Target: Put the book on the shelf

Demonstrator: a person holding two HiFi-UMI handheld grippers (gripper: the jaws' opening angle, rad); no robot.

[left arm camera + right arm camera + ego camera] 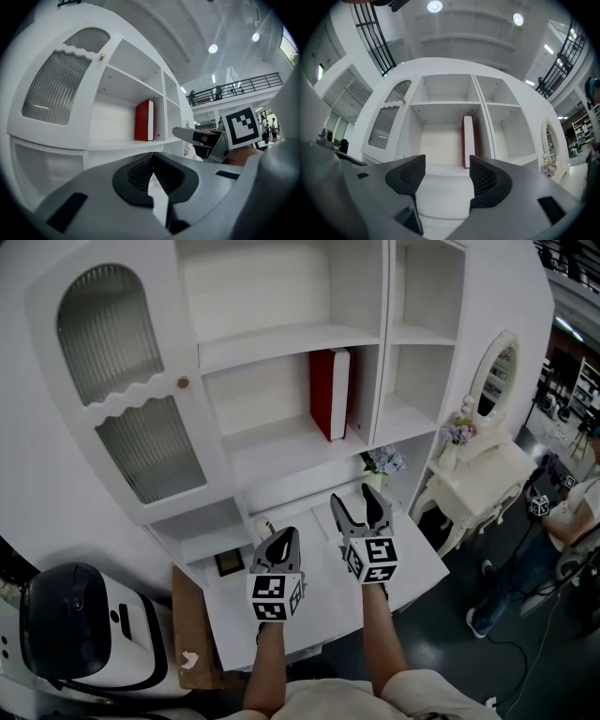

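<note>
A red book (330, 393) stands upright on the white shelf (281, 442), against the right wall of the middle compartment; it also shows as the red book (144, 120) and the red book (467, 140). My left gripper (281, 542) hovers over the desk below, jaws shut with nothing between them; its closed pads (152, 174) meet. My right gripper (359, 509) is beside it, slightly nearer the shelf, open and empty, aimed at the compartment holding the book. The right gripper (199, 138) is seen from the left gripper view.
A white cabinet door (131, 381) with ribbed glass stands open at the left. Small flowers (384, 461) sit at the desk's back right. A white dressing table (483, 470) with an oval mirror stands to the right. A person (553, 521) is at the far right.
</note>
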